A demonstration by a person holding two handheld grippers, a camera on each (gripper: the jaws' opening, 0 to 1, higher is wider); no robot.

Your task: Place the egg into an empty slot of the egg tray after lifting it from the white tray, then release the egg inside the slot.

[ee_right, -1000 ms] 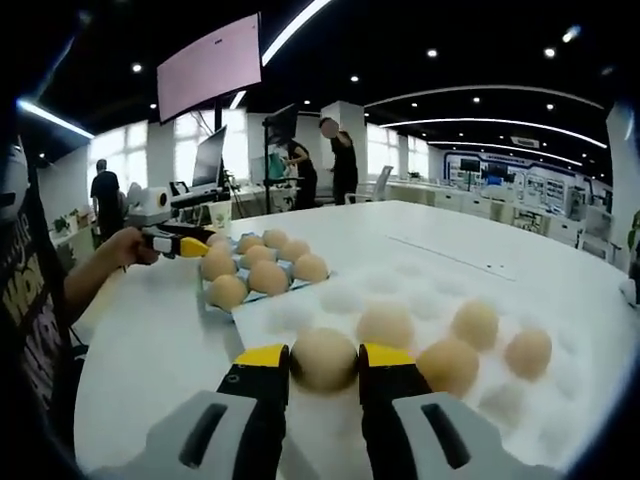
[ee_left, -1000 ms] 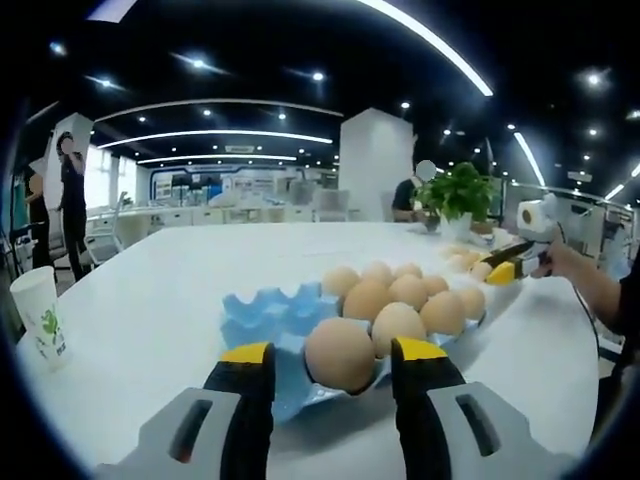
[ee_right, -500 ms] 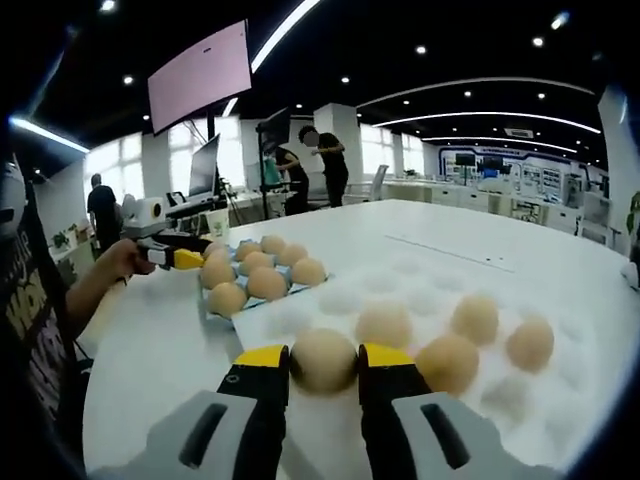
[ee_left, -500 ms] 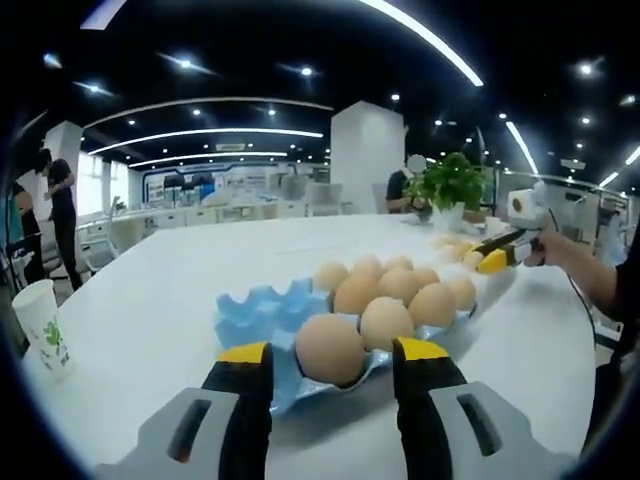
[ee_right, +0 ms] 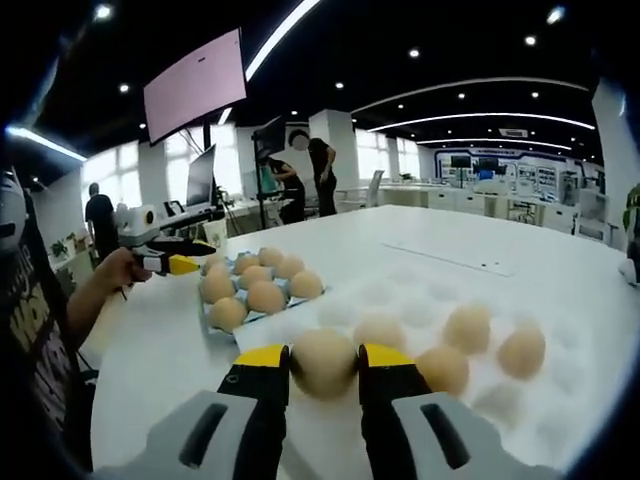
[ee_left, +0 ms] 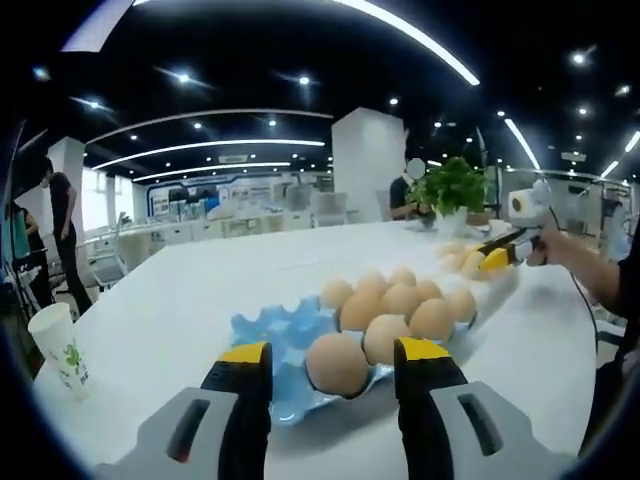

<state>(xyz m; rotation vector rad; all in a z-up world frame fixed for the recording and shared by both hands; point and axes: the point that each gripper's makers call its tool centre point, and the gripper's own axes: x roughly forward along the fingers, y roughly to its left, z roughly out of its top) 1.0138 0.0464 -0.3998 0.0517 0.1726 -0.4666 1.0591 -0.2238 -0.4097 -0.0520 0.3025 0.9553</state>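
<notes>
In the right gripper view, the right hand-held gripper (ee_right: 323,362) is clamped on a tan egg (ee_right: 323,362), its yellow-tipped black jaws pressing on the egg's left and right sides. The egg looks nearly round from this angle, slightly wider than tall, so its long axis seems to run across between the jaws, though which end is the pointed one cannot be told. Its shell is smooth and matte. It sits at the near edge of the white tray (ee_right: 400,300), a pale moulded sheet of shallow round dimples on the white counter (ee_right: 480,245). Three more eggs rest in dimples to the right. Further back on the left lies the blue egg tray (ee_right: 215,322), most of its slots filled with brown eggs, with the left hand-held gripper (ee_right: 185,264) at its far left end, held by a person's hand (ee_right: 118,270).

In the left gripper view, the left hand-held gripper (ee_left: 332,352) stands open, jaws well apart, with the blue egg tray (ee_left: 272,335) just beyond them. The tray is thin, glossy moulded plastic with peaked dividers; its empty slots lie at the left, and the filled ones hold smooth oval eggs seated upright. A paper cup (ee_left: 62,345) with a green print stands at the far left of the counter (ee_left: 180,290).
</notes>
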